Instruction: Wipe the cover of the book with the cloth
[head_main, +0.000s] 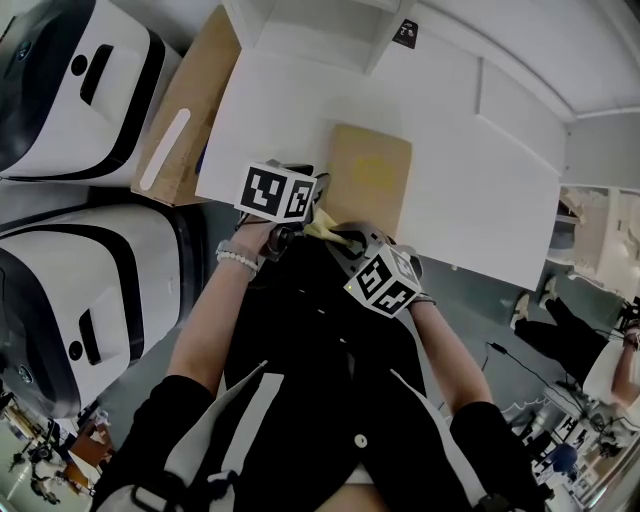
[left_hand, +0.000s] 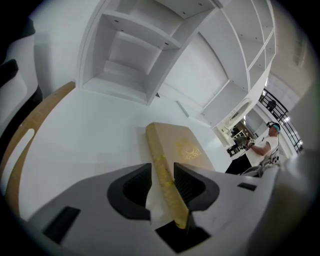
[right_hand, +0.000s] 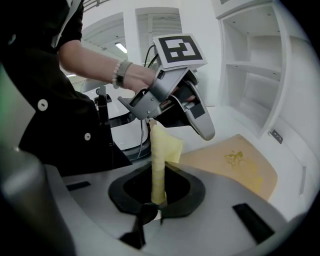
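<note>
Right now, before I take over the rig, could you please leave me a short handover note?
Left tool: shut on one end of the yellow cloth.
Right tool: shut on the other end; cloth stretched between them.
Book: flat on the white table, cover up, beyond the tools, cloth not on it.
Done: cloth picked up.
Left: wipe the cover.
</note>
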